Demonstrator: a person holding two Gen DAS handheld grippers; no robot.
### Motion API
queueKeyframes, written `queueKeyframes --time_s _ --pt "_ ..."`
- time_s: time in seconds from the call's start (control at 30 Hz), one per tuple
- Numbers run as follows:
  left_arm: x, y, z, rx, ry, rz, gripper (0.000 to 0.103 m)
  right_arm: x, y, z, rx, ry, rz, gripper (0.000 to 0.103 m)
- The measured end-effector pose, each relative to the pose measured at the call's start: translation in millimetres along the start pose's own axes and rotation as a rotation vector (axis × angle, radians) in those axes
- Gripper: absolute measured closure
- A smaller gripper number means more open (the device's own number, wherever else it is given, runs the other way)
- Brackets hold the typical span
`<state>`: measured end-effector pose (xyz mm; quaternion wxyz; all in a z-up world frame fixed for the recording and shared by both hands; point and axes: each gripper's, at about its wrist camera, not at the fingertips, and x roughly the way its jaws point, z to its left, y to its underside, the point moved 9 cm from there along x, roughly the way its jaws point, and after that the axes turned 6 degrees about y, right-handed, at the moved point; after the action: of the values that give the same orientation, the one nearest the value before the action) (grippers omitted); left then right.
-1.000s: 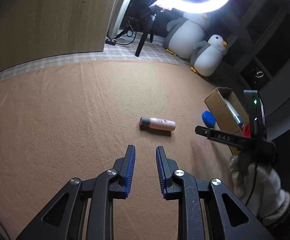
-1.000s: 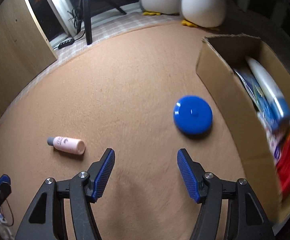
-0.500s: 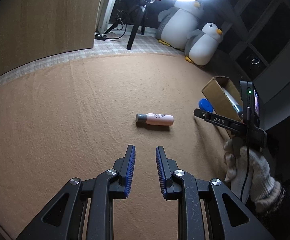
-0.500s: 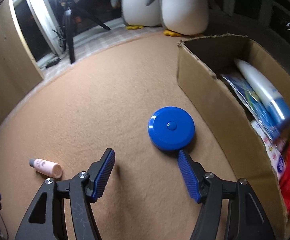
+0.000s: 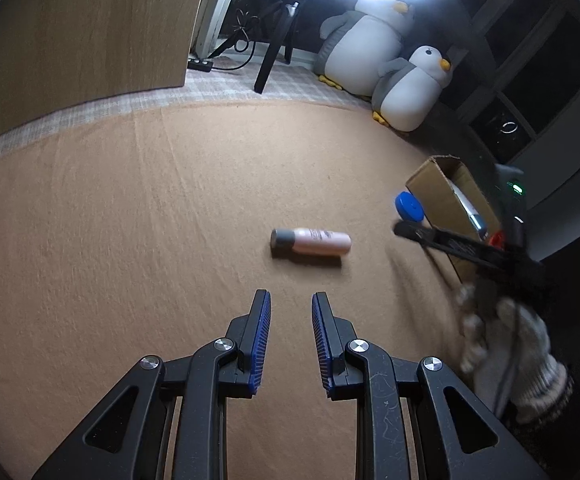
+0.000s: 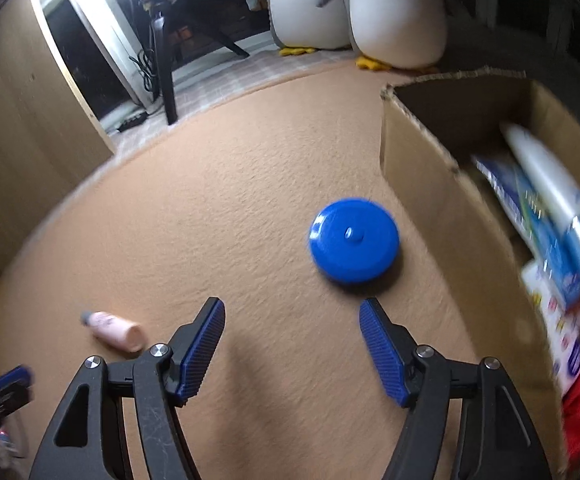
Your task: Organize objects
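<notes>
A pink bottle [image 5: 311, 241] with a grey cap lies on its side on the tan carpet, a short way ahead of my left gripper [image 5: 290, 300], whose jaws stand a narrow gap apart with nothing between them. A round blue tin [image 6: 354, 240] rests flat on the carpet beside a cardboard box [image 6: 421, 168]. My right gripper [image 6: 291, 307] hovers just short of the tin, its jaws opening and empty. The pink bottle [image 6: 114, 329] lies to its lower left. In the left wrist view the blue tin [image 5: 409, 207] and the box [image 5: 437, 196] sit at far right.
The box holds a white tube [image 6: 545, 176], blue packets and something red. Two plush penguins [image 5: 373, 60] sit past the carpet's far edge. A ring light's tripod [image 5: 278, 48] and cables stand beside a wooden panel [image 5: 82, 28]. A gloved hand [image 5: 505, 336] holds the right gripper.
The right wrist view has closed in on the blue tin, which now sits nearer and just ahead of the jaws, and those jaws have spread wider. The left gripper crept toward the pink bottle.
</notes>
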<state>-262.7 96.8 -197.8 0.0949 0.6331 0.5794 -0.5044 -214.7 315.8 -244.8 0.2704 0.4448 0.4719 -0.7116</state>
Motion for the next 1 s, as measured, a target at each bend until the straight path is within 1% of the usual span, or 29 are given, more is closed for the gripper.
queueKeyframes --time_s 0.07,0.13,0.2,0.23,0.27,0.3,0.4,0.57,0.7,0.8,0.87,0.9,1.0 --pt "5.6 -9.5 -7.5 0.022 0.011 0.001 0.080 -12.4 6.2 -1.6 -0.005 0.003 -0.007 0.037" --pt "17.6 -21.0 -24.8 0.075 0.021 0.007 0.079 -27.1 14.3 -4.7 -0.017 0.002 -0.015 0.037" --pt "31.9 -28.0 -45.2 0.133 0.048 0.023 0.061 -42.9 23.9 -10.3 -0.027 0.006 -0.019 0.037" --pt "42.7 -31.4 -57.5 0.169 0.055 0.036 0.045 -48.8 28.0 -13.1 -0.030 0.006 -0.019 0.037" --pt "50.5 -34.1 -66.5 0.195 0.055 0.043 0.038 -54.7 32.4 -16.0 -0.035 0.005 -0.019 0.037" --pt "62.4 -38.0 -81.8 0.239 0.062 0.050 0.038 -61.6 37.9 -20.0 -0.041 0.006 -0.019 0.037" --pt "92.7 -44.7 -112.2 0.319 0.054 0.071 0.038 -81.5 58.4 -32.3 -0.048 -0.014 -0.002 0.037" --pt "146.9 -54.3 -143.8 0.382 0.022 0.114 0.038 -104.5 80.3 -50.2 -0.079 -0.020 0.008 0.037" --pt "181.0 -58.8 -159.8 0.407 -0.009 0.136 0.038 -120.2 85.4 -64.6 -0.088 -0.033 -0.007 0.037" --pt "194.0 -61.0 -167.3 0.433 -0.031 0.135 0.038 -130.2 82.9 -78.3 -0.077 -0.047 -0.022 0.037" --pt "203.4 -62.8 -170.7 0.457 -0.063 0.134 0.038 -135.5 82.1 -86.1 -0.072 -0.047 -0.031 0.037" --pt "209.1 -63.3 -171.3 0.463 -0.085 0.133 0.038 -137.7 79.7 -89.9 -0.071 -0.049 -0.036 0.037" --pt "218.0 -64.9 -171.5 0.463 -0.103 0.135 0.038 -145.0 78.2 -100.6 -0.066 -0.051 -0.047 0.037"
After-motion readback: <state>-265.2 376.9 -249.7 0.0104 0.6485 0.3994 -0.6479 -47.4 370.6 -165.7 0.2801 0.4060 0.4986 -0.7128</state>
